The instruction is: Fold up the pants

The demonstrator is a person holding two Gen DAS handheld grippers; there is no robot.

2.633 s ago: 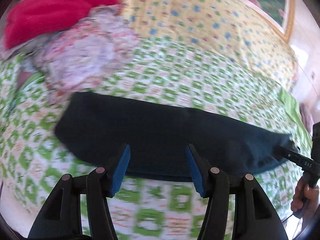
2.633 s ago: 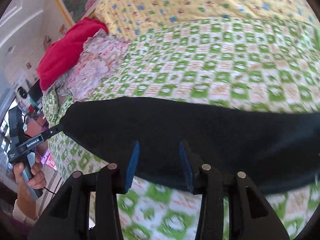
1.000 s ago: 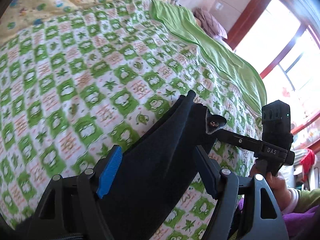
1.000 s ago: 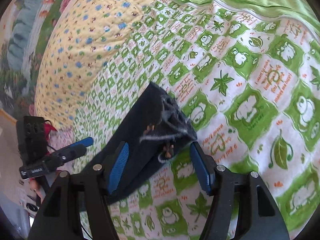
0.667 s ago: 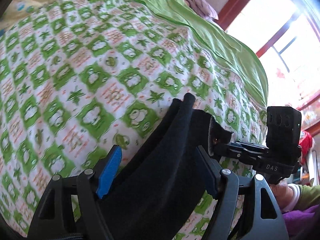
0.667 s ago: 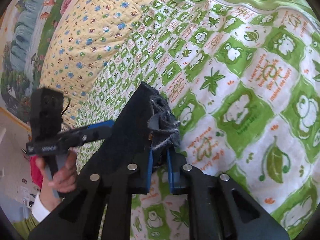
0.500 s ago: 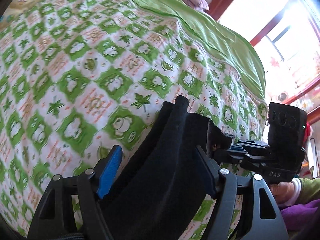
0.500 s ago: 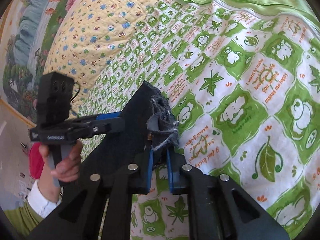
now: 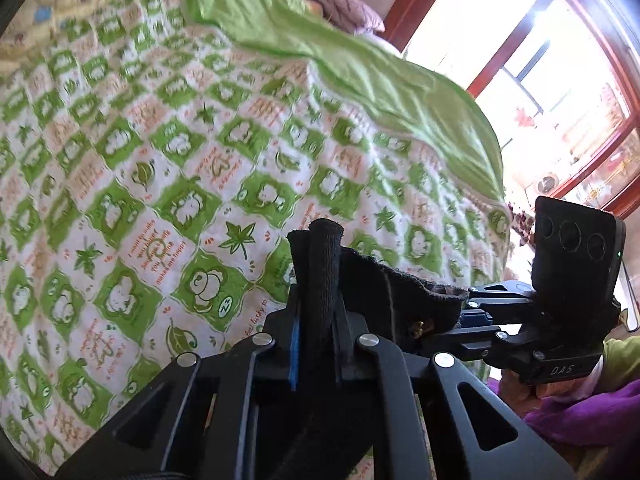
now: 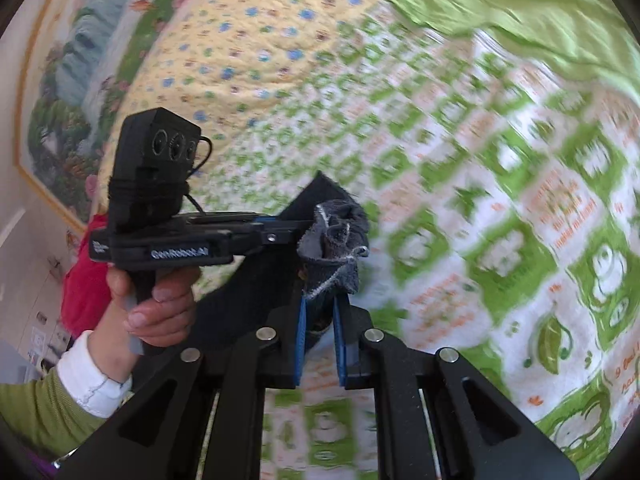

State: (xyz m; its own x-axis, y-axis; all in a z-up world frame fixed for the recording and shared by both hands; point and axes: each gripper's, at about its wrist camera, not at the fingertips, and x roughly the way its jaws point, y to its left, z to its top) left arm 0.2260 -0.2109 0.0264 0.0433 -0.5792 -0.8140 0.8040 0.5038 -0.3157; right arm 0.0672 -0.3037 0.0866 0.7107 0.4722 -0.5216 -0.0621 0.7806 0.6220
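Green-checked bedspread (image 9: 168,168) under both tongs, left (image 9: 316,344) "GenRobot.AI", right (image 10: 320,344) "DAS", each clamping dark pants (image 9: 320,272).

pants (image 9: 320,264): black to very dark navy, plain; frayed grey-white edge at bunched end
left gripper (image 9: 316,344): black frame, blue pads, silver rivets
right gripper (image 10: 320,344): black frame, blue pads, silver rivets
bedspread (image 9: 120,160): white ground, green squares with white cartoon figures, green leaves, orange lettering
quilt (image 10: 248,40): pale yellow, small blue and brown motifs
sheet (image 9: 380,80): plain bright green
window frame (image 9: 432,12): reddish brown
sleeve (image 10: 36,408): olive green, white cuff
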